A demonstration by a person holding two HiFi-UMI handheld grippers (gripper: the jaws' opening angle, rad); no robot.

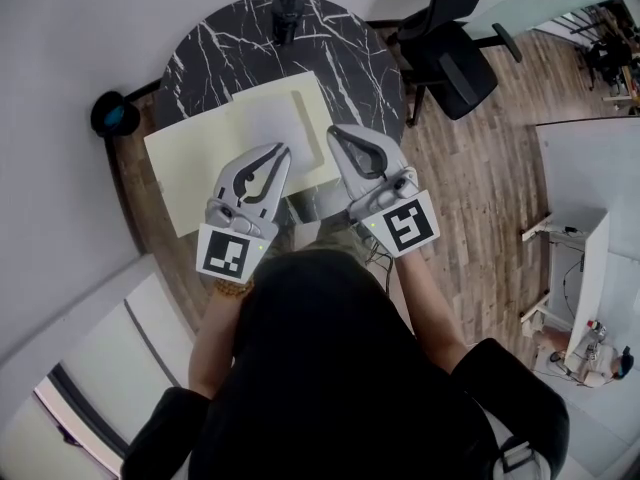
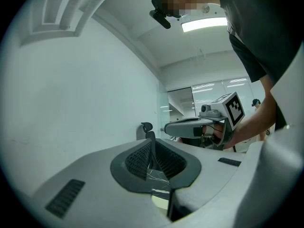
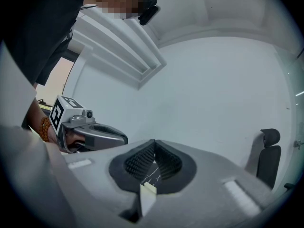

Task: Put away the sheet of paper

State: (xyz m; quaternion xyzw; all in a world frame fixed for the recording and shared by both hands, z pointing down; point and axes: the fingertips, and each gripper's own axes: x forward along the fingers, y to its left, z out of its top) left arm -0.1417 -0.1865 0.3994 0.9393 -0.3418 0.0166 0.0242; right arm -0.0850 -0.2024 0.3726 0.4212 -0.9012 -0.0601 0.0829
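Observation:
On the round black marble table (image 1: 215, 38) lies an open pale yellow folder (image 1: 185, 168), and a whitish sheet of paper (image 1: 265, 118) rests on its upper leaf. My left gripper (image 1: 284, 150) lies level at the sheet's near right edge, jaws closed on that edge. In the left gripper view its fingertips (image 2: 152, 144) meet, with marble and a yellow strip below them. My right gripper (image 1: 333, 133) is at the folder's right edge. Its jaws are shut, and a cream folder edge (image 3: 147, 194) stands between them.
A small black object (image 1: 287, 13) stands at the table's far rim. A black office chair (image 1: 455, 53) is to the right on the wood floor, and a dark round thing (image 1: 113, 116) sits on the floor at the left. White walls close in on the left.

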